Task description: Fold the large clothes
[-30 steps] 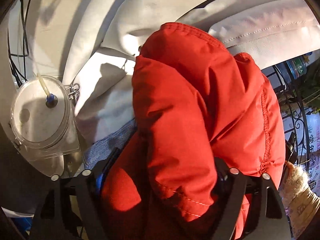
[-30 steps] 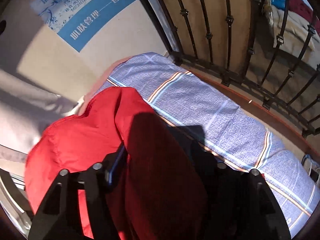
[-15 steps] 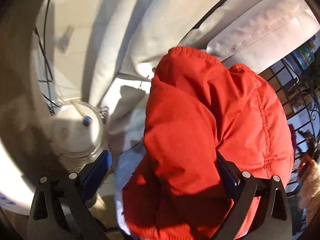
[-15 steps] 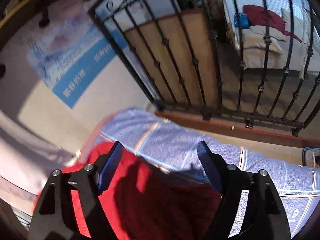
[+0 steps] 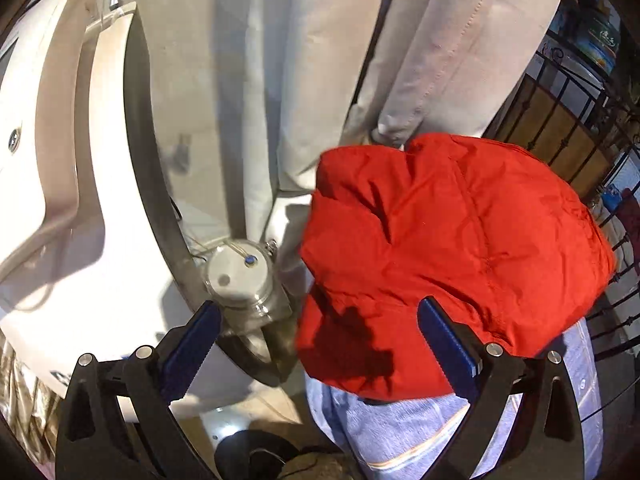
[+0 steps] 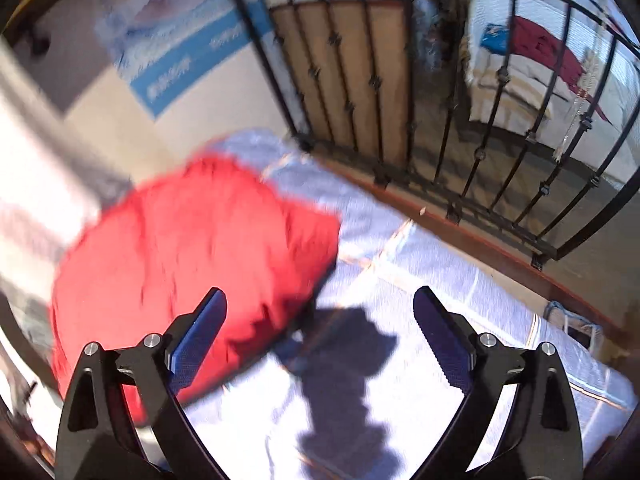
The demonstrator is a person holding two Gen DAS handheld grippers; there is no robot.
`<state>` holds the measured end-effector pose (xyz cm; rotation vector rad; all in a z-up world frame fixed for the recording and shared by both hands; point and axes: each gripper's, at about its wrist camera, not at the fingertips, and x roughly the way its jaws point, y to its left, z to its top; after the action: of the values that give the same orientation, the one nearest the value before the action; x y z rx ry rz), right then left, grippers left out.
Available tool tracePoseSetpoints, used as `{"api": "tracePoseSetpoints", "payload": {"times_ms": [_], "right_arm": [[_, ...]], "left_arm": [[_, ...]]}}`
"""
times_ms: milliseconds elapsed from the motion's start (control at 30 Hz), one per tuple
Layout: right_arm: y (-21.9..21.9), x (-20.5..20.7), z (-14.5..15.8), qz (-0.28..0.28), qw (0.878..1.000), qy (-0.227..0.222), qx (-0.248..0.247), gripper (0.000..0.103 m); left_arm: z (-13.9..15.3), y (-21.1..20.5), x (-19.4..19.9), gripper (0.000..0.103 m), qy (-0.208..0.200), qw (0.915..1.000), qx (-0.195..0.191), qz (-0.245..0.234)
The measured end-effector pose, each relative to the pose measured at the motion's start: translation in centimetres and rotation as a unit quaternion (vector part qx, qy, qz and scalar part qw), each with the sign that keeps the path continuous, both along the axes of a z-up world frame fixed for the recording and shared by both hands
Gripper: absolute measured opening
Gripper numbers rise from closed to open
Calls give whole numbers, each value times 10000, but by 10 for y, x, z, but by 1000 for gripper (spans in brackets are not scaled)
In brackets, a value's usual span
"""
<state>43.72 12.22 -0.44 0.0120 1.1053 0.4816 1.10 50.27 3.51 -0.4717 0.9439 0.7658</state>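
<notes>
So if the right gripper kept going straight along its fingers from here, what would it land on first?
Probably the striped blue sheet. The right gripper is open with nothing between its fingers; the folded red jacket lies off to the left of that line. The frame is blurred, so depth is uncertain.

Each fisheye camera sits behind its own tongs and looks steeply down along them. The left view faces the folded, puffy red jacket [image 5: 452, 248] and white curtains [image 5: 400, 48]; the blurred right view faces the black iron railing [image 6: 472, 128]. Both share the jacket on the pale-blue striped bedcover [image 6: 420, 264].
</notes>
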Motion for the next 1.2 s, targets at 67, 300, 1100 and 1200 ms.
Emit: {"api": "tracePoseSetpoints", "payload": {"times_ms": [67,300,1100,1200], "right_arm": [[16,-32,-14,525,9984,187,-126,93],[86,-144,-29,1517,9871,497,-159,93],[169,-158,59,1960,9727,-504,-1131,93],[171,-157,57,1962,9727,-470,-1143,93]], "left_arm": [[0,-26,11,97,13,9995,-232,-212],[-5,-120,44,97,228,9956,-522,-741],[50,-118,66,97,455,9973,-249,-522],[52,-115,65,97,441,9975,-247,-502]]}}
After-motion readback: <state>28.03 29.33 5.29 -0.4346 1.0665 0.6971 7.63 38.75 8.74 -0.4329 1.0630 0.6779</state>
